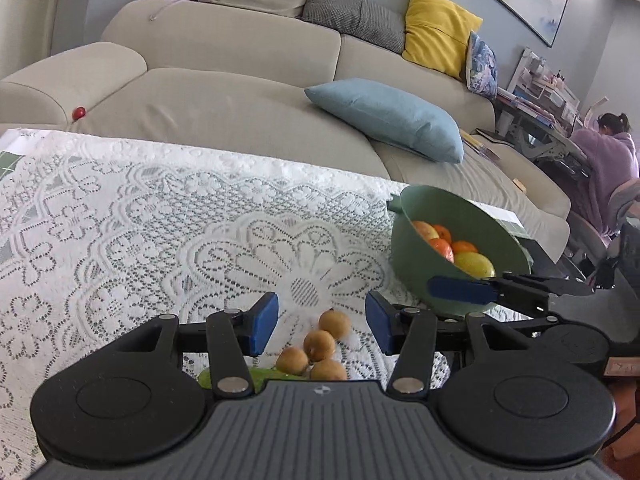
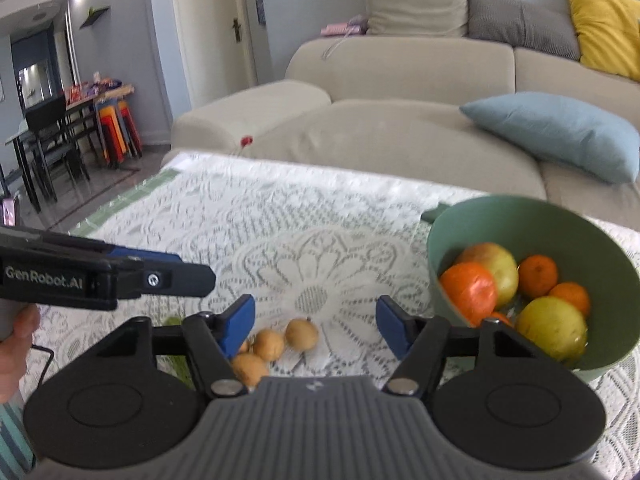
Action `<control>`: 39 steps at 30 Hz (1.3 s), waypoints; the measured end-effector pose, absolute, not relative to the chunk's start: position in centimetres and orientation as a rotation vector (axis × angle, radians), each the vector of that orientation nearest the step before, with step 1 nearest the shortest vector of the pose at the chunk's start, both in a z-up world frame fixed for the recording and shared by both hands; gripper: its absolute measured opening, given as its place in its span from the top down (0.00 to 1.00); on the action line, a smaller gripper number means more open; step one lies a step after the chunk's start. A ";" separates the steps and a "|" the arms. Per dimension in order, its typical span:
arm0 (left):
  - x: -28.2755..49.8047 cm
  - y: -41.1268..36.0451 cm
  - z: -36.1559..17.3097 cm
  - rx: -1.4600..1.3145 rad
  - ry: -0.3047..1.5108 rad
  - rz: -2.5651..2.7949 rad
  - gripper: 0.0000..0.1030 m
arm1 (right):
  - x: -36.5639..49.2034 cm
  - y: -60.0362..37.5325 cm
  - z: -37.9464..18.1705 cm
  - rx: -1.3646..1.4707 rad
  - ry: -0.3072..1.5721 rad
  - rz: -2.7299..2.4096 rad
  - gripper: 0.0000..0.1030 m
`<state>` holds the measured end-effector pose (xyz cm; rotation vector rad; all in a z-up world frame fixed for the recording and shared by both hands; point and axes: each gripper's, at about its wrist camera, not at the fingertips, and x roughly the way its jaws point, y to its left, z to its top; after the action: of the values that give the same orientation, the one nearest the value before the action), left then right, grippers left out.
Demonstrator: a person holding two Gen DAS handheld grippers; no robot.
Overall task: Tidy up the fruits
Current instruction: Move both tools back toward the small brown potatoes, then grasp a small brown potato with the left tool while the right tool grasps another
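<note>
A green bowl [image 1: 416, 208] [image 2: 560, 216] holds oranges [image 2: 468, 288] and yellow-green apples [image 2: 552, 326] at the right of the lace-covered table. Several small brown fruits [image 1: 319, 345] [image 2: 269, 344] lie on the cloth, beside something light green [image 1: 204, 378]. My left gripper [image 1: 322, 322] is open and empty, just above the brown fruits. My right gripper [image 2: 316, 326] is open and empty, with the brown fruits near its left finger and the bowl at its right. Each gripper shows in the other's view, the right [image 1: 460, 289] and the left [image 2: 160, 274].
The white lace cloth [image 1: 160, 220] covers the table. A beige sofa [image 1: 240, 92] stands behind it with a blue cushion [image 1: 392, 118], a yellow cushion [image 1: 436, 28] and a small red ball [image 1: 78, 112]. A person in purple [image 1: 604, 160] sits far right.
</note>
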<state>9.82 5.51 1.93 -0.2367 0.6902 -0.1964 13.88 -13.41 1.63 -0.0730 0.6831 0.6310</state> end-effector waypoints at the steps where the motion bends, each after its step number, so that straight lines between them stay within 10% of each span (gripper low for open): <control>1: 9.8 5.5 1.7 -0.235 0.694 -0.197 0.45 | 14.1 -13.3 1.2 -0.070 0.702 0.632 0.45; 18: 10.3 6.5 -1.0 -0.190 0.809 -0.183 0.64 | 17.0 -13.1 -1.8 0.117 0.857 0.637 0.62; 39: 12.8 6.0 -2.1 -0.186 0.886 -0.268 0.64 | 19.1 -13.0 -3.8 0.285 0.946 0.619 0.71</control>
<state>12.78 5.95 -2.05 -0.1862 0.8860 -0.2682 19.14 -13.05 -3.84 0.2853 0.9461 0.6192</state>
